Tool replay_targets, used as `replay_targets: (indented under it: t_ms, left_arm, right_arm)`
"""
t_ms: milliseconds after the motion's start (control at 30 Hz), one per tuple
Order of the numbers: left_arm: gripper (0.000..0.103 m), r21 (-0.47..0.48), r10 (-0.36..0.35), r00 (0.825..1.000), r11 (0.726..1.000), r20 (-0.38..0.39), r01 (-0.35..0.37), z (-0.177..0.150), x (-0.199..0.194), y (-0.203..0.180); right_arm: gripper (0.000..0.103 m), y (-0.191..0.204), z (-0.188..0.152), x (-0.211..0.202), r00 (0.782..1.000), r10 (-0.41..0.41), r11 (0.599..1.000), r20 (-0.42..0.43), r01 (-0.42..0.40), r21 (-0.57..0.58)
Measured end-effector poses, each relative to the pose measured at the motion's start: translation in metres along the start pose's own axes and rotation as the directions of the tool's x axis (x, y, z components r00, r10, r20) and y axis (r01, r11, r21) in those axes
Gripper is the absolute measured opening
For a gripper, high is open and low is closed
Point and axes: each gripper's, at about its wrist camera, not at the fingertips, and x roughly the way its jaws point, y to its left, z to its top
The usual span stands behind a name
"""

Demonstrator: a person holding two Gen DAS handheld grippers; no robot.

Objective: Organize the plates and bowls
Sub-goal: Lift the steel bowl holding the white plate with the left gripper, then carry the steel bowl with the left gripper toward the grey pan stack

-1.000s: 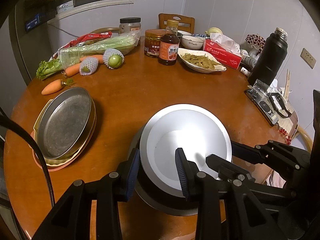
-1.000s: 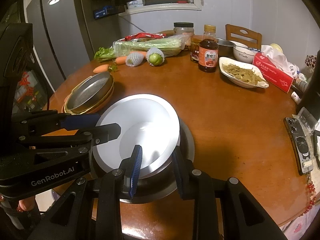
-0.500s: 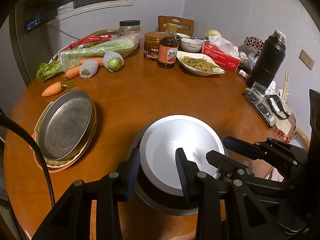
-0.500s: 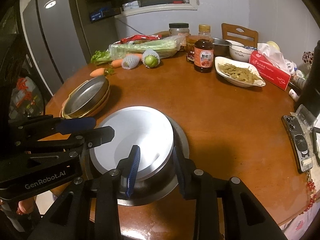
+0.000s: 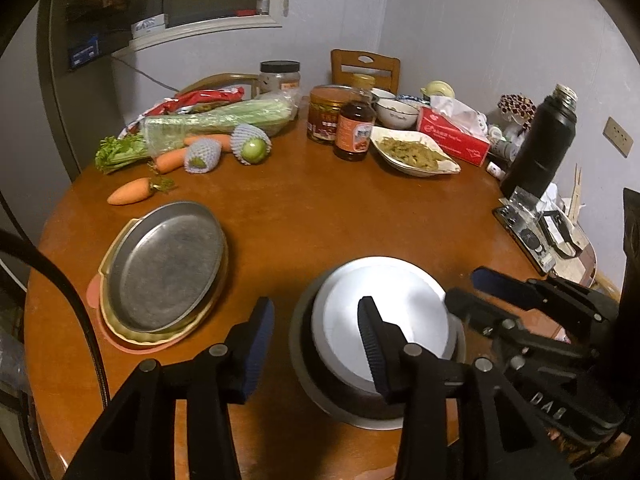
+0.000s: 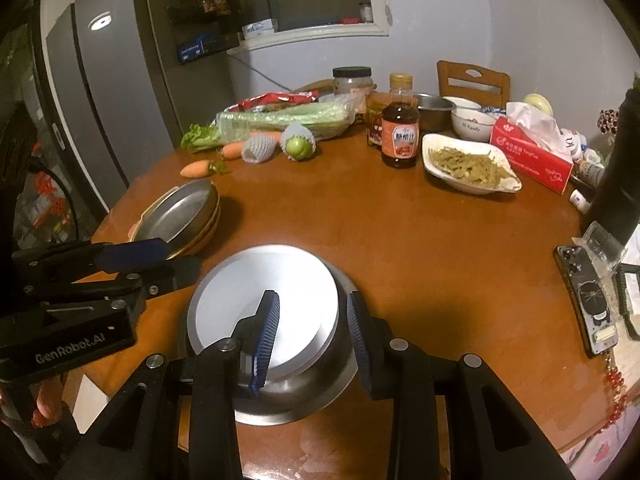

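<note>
Left gripper (image 5: pixel 316 344) opening, jaws spread, nothing pinched; its right finger (image 5: pixel 372 344) lay over the near rim of the steel bowls (image 5: pixel 384 320), the left finger over bare table (image 5: pixel 320 216). From the right wrist view its tips stood just clear of the bowls' left edge.

Right gripper (image 6: pixel 312 332) straddled the bowls' right wall, one pad inside, one outside (whether the pads pressed the rim could not be told).

Bowls: a pale one nested in a darker steel one, at the table's near edge.

Stack of plates (image 5: pixel 164 268) left of the bowls, well apart; grey metal pan on top, yellow and pink rims beneath.

Beyond the bowls, far side: carrot (image 5: pixel 130 191), sauce bottle (image 5: pixel 354 130), dish of greens (image 5: pixel 414 154).
</note>
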Motion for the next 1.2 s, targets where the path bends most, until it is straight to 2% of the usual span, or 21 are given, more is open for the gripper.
replay_targets:
  t_ms: [100,267,433,700,1200]
  left_arm:
    - [0.047,-0.017,0.006,1.0,1.0,-0.011,-0.006,0.001,0.001,0.008]
    - [0.048,-0.045,-0.001,0.999,0.999,-0.049,-0.001,-0.003,0.01,0.02]
    - [0.051,-0.08,-0.055,0.996,0.996,-0.074,0.049,-0.009,0.019,0.023]
    - [0.055,-0.086,-0.088,0.986,0.993,-0.141,0.077,-0.013,0.042,0.01]
    - [0.055,-0.105,-0.098,0.974,0.991,-0.203,0.078,-0.017,0.066,0.01]
  right_arm:
    - [0.045,-0.004,0.005,-0.001,1.0,-0.012,1.0,0.008,0.012,0.01]
    - [0.049,-0.014,0.01,0.006,0.999,-0.03,0.999,-0.011,0.03,0.044]
    - [0.05,-0.022,0.004,0.018,0.998,-0.012,0.996,-0.061,0.018,0.086]
    - [0.055,-0.027,-0.005,0.033,0.993,0.02,0.991,-0.118,-0.004,0.136]
    - [0.06,-0.028,-0.013,0.054,0.978,0.078,0.985,-0.191,-0.046,0.163]
